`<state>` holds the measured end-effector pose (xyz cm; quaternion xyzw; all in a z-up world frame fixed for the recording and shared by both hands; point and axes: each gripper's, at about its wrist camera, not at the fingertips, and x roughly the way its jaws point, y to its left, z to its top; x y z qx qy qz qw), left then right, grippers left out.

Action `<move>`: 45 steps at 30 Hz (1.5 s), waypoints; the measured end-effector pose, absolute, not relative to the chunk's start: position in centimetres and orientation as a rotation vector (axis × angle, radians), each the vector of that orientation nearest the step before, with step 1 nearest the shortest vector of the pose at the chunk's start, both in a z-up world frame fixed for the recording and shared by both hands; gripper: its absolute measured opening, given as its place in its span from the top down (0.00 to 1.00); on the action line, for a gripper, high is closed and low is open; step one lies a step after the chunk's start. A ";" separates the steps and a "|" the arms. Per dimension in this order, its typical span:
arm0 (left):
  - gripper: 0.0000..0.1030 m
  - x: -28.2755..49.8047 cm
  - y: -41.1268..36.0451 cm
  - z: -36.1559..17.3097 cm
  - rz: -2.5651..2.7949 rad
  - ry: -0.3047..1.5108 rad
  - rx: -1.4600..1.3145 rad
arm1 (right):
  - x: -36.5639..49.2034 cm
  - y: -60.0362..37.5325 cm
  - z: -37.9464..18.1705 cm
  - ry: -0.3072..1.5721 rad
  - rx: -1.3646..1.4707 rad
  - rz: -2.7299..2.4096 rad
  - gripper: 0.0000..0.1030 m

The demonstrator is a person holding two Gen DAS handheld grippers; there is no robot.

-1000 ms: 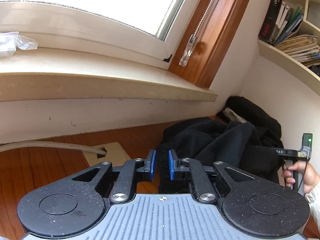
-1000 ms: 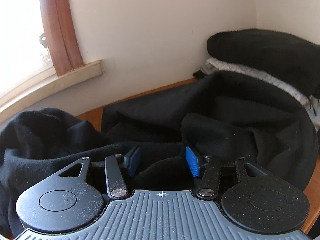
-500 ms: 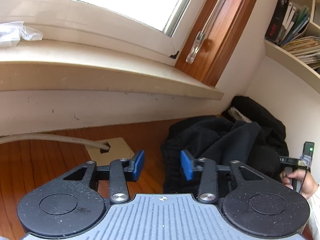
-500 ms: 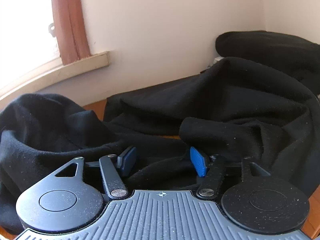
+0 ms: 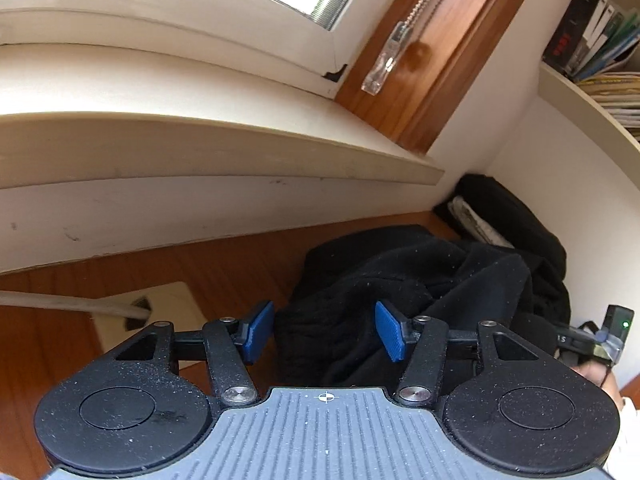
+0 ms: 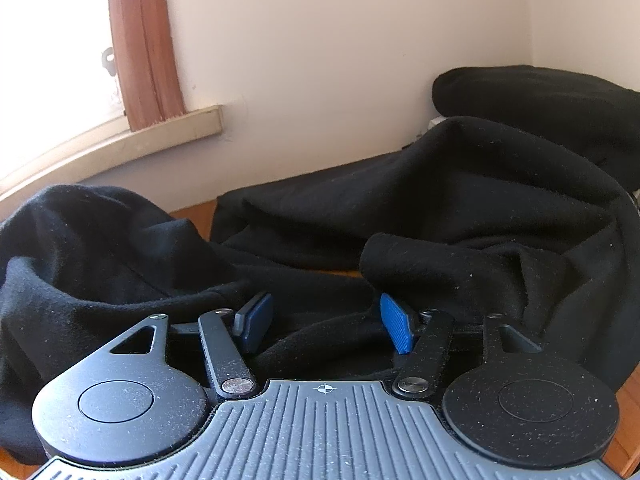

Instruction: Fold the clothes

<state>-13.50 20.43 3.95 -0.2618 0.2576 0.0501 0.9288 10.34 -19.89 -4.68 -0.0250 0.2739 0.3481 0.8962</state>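
The left gripper point(image 5: 325, 334) stands with its blue pads wide apart and holds nothing; the near edge of the crumpled black garment point(image 5: 404, 292) shows in the gap between them. The garment lies on the wooden floor point(image 5: 224, 268) in the corner, heaped against a folded stack of dark clothes point(image 5: 516, 220) at the wall. To its left the floor is bare as far as a beige floor plate point(image 5: 176, 300) with a grey cable point(image 5: 64, 303) entering it. A window sill point(image 5: 200, 152) overhangs the wall above.

The right gripper point(image 6: 326, 320) is also spread wide, gripping nothing, its pads low over the garment's point(image 6: 440, 208) folds, a rolled fold just beyond the right pad. Whether they touch the cloth cannot be told.

On the shelf point(image 5: 576, 92) stand books point(image 5: 592, 32); their spine lettering is too blurred to read.
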 end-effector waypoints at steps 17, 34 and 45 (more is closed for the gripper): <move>0.66 -17.6 18.3 4.6 0.051 0.409 -0.501 | 10.0 -19.6 -4.8 0.561 -0.090 0.711 0.41; 0.65 -17.7 17.8 5.1 0.068 0.404 -0.458 | 9.8 -19.5 -4.8 0.535 -0.109 0.698 0.41; 0.66 -18.9 19.6 5.6 0.115 0.365 -0.507 | 9.7 -19.6 -4.5 0.538 -0.096 0.679 0.41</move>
